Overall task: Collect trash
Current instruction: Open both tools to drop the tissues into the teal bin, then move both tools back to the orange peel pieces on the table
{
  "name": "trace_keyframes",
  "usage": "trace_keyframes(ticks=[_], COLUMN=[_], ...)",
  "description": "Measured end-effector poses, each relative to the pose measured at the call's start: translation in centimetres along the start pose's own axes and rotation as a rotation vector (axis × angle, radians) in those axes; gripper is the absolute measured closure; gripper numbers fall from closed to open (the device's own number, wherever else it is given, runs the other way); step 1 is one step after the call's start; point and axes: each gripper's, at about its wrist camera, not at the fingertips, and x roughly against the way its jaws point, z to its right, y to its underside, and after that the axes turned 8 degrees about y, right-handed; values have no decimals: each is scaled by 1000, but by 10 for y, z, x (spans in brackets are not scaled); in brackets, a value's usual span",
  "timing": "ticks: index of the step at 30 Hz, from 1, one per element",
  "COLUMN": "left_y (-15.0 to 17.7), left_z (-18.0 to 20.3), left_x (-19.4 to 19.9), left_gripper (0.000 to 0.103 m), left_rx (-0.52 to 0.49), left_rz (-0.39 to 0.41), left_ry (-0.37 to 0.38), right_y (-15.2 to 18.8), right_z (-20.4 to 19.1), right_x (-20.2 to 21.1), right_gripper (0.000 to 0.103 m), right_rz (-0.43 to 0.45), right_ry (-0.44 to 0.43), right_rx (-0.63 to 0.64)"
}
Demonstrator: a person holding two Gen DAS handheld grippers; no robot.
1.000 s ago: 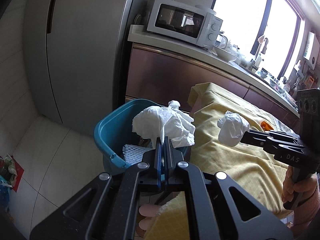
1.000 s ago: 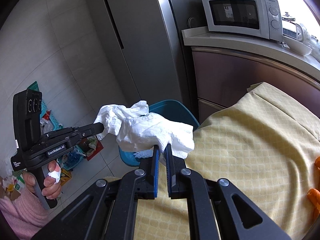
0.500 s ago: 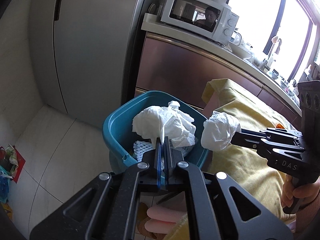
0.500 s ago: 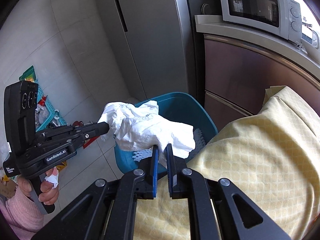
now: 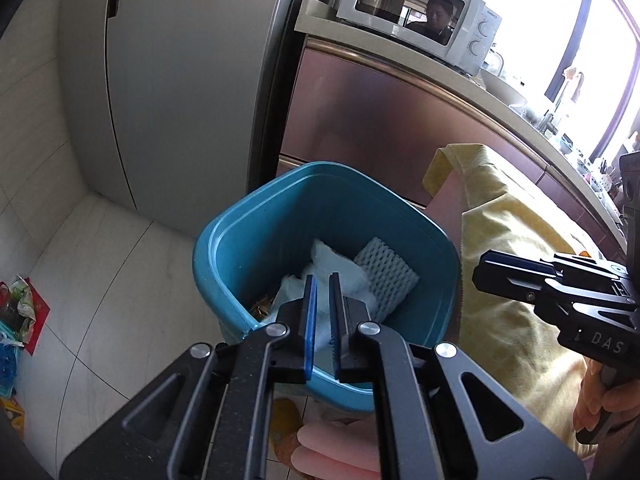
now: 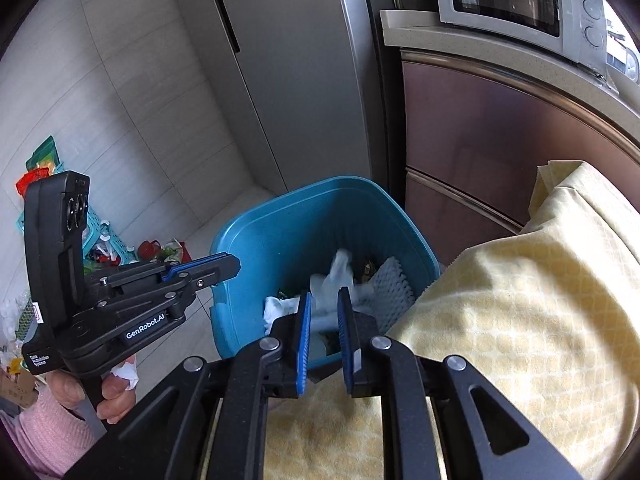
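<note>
Left wrist: yellow cloth (image 5: 504, 264) beside teal bin (image 5: 224, 240), fridge (image 5: 180, 80) behind.

Was a home kitchen: tall steel refrigerator (image 5: 168, 92), white microwave (image 5: 420, 12) on a stone surface (image 5: 520, 116) above brown cabinets (image 5: 380, 120), tiled floor (image 5: 100, 280), teal trash bin (image 5: 256, 236), bright window (image 5: 560, 20).

Window glare, fisheye-warped edges, falling-tissue blur
</note>
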Motion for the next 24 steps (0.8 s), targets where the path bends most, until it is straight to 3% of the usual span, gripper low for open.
trace_keyframes(ticks=[6,13,24], left_y=[-1,-2,14], left_z=[14,62,179], left_x=[12,37,30], left_gripper=[85,66,60], left_rx=[-22,-119,-315], left_rz=[36,94,46], left_ry=[30,139,347], right_y=[9,33,94], right_z=[16,50,151], right_x=[19,78,167], right_gripper=[89,80,76], right_rz=[25,126,243], right_ry=[-31,-30,170], right_rx=[-41,-97,-324])
